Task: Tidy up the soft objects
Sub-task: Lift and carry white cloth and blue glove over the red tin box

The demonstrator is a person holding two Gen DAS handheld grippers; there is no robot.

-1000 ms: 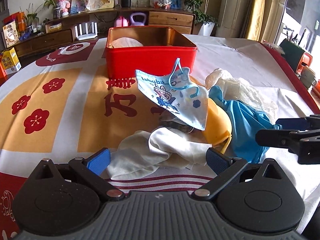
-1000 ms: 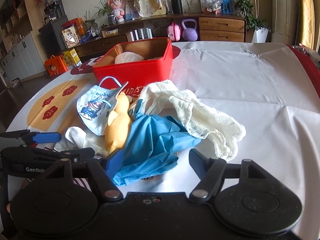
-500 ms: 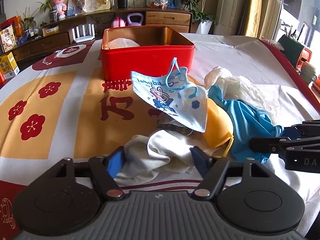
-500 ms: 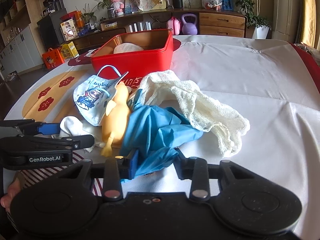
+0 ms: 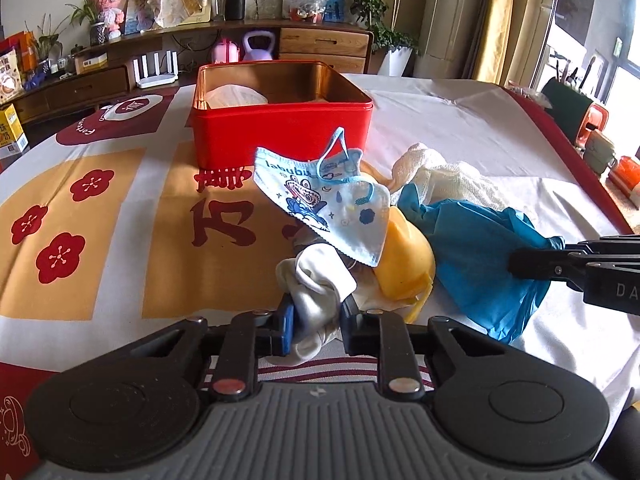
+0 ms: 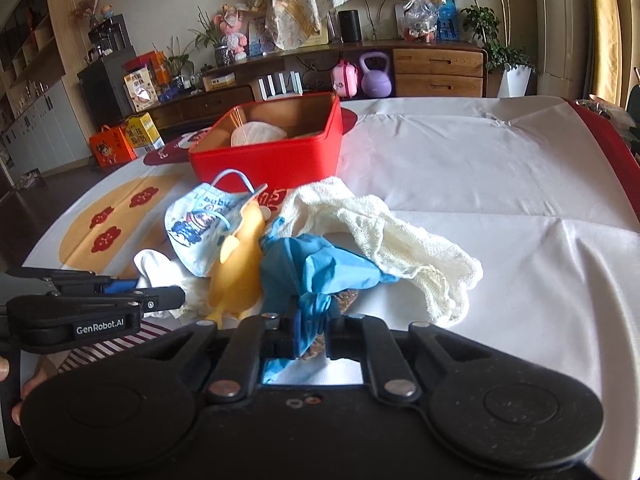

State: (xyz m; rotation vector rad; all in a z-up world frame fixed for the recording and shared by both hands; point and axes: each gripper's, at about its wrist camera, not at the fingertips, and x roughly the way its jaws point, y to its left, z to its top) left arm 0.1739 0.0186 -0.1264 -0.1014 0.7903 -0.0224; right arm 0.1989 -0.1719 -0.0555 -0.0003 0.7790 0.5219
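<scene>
Nearby, face mask [image 5: 328, 200] atop yellow toy [image 5: 404, 264], red tin [image 5: 280, 116] behind

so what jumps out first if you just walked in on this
The jumble of soft things in the middle of the table: a cartoon-print face mask draped over a yellow item, beside a cream mesh cloth. Behind the pile stands an open red tin with something white inside. Each gripper has just been closing on a piece: the left gripper pinches a white cloth, the right gripper a blue glove.
</scene>
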